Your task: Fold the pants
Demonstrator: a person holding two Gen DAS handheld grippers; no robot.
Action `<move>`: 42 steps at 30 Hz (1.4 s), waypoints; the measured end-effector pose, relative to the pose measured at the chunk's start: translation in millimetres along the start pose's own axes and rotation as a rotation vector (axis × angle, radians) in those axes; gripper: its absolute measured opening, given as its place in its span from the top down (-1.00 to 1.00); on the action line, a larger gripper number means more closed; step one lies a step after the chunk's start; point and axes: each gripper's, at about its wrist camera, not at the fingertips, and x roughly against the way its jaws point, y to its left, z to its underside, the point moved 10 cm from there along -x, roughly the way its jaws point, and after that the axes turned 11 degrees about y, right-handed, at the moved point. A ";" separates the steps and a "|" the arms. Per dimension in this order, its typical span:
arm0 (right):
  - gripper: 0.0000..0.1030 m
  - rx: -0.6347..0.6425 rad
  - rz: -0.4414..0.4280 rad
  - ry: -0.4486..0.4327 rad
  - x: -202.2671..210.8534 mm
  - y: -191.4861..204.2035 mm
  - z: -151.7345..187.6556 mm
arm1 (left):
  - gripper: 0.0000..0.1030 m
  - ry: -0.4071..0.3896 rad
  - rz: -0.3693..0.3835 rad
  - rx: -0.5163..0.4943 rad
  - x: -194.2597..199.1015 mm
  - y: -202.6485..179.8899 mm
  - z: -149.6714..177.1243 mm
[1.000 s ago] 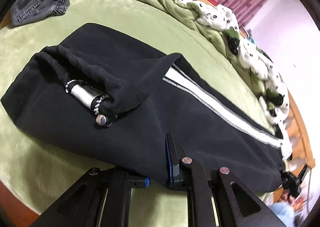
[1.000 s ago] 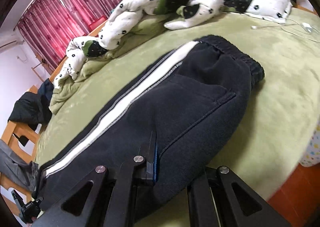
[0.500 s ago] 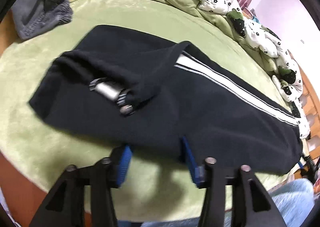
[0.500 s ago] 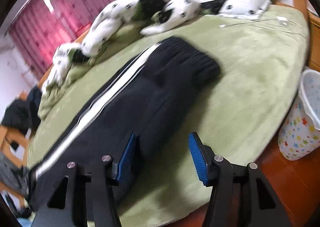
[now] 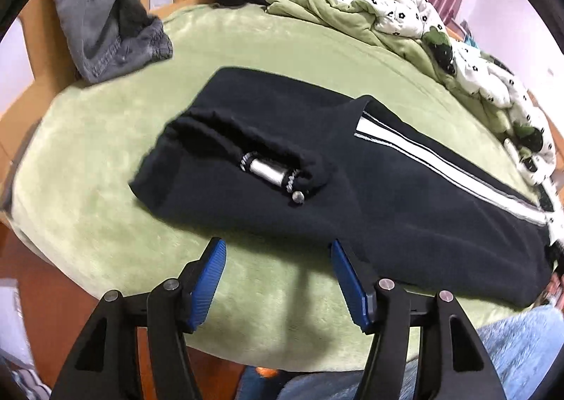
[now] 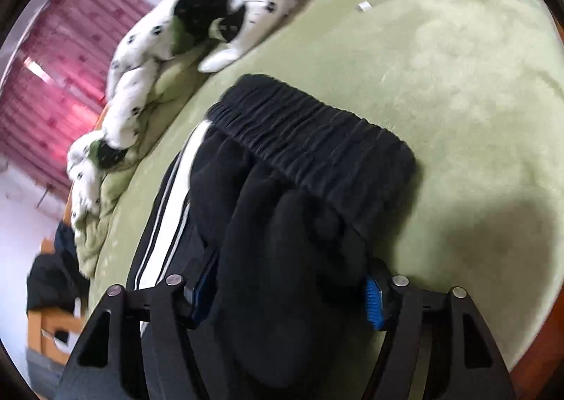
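The black pants [image 5: 370,188] lie stretched along the near edge of the bed [image 5: 282,47], on its green cover, with one leg folded back over the other so the white side stripe [image 5: 423,153] shows only on the part toward the waist. A cuff with a silver drawstring toggle [image 5: 269,170] sits on top of the folded leg end.

My left hand-held gripper [image 5: 278,276] hangs over the bare green cover just in front of the pants' near edge. Its jaws are opening, the blue pads [image 5: 208,287] are spread apart, and nothing lies between them.

My right hand-held gripper [image 6: 285,294] is at the waist end, where the elastic waistband [image 6: 317,139] runs across the bed. Its jaws are opening too, and a thick bunch of the black cloth sits between them; I cannot tell whether the pads press on it.

A grey garment [image 5: 105,19] hangs over the wooden bed frame at the far left corner. A crumpled white quilt with black flowers [image 6: 218,12] runs along the far edge of the bed, in front of red curtains [image 6: 53,82].
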 end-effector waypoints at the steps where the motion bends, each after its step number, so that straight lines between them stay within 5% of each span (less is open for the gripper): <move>1: 0.12 0.038 0.035 -0.042 5.8 4.6 -7.5 | -0.16 -0.008 -0.015 -0.006 2.7 0.2 -1.4; 2: 0.28 0.094 0.043 -0.067 11.5 11.8 -12.9 | -0.16 -0.014 -0.029 -0.013 5.4 -1.2 -3.8; 6: 0.36 0.203 -0.022 -0.150 39.0 31.7 -26.1 | -0.16 -0.044 -0.039 -0.034 14.1 -5.1 -13.8; 12: 0.05 0.147 0.068 0.014 5.2 -8.1 -10.2 | -0.16 -0.068 0.034 -0.025 13.6 -12.8 -24.2; 17: -0.05 0.119 0.041 -0.026 47.4 -30.8 7.7 | -0.12 -0.073 0.067 -0.033 3.1 -18.4 -26.8; 22: -0.05 0.197 0.171 -0.115 99.9 -22.3 21.1 | 0.08 -0.077 0.068 -0.089 -11.1 -26.9 -35.2; 25: -0.05 0.268 0.185 -0.152 125.6 6.0 36.4 | 0.47 -0.071 0.040 -0.092 -24.9 -19.2 -44.6; 28: -0.05 0.351 0.193 -0.141 129.6 43.6 54.1 | 0.80 -0.082 0.150 -0.102 -24.3 -21.8 -57.3; 31: -0.06 0.452 0.202 -0.133 121.6 90.1 78.1 | 0.80 -0.150 0.102 -0.093 -13.2 -10.1 -82.5; 35: -0.06 0.575 0.183 -0.104 91.7 158.1 106.0 | 0.80 -0.207 0.152 -0.039 -0.3 10.2 -119.3; 42: -0.06 0.834 0.153 -0.042 9.2 273.5 171.9 | 0.79 -0.182 0.149 -0.016 -21.7 33.8 -169.1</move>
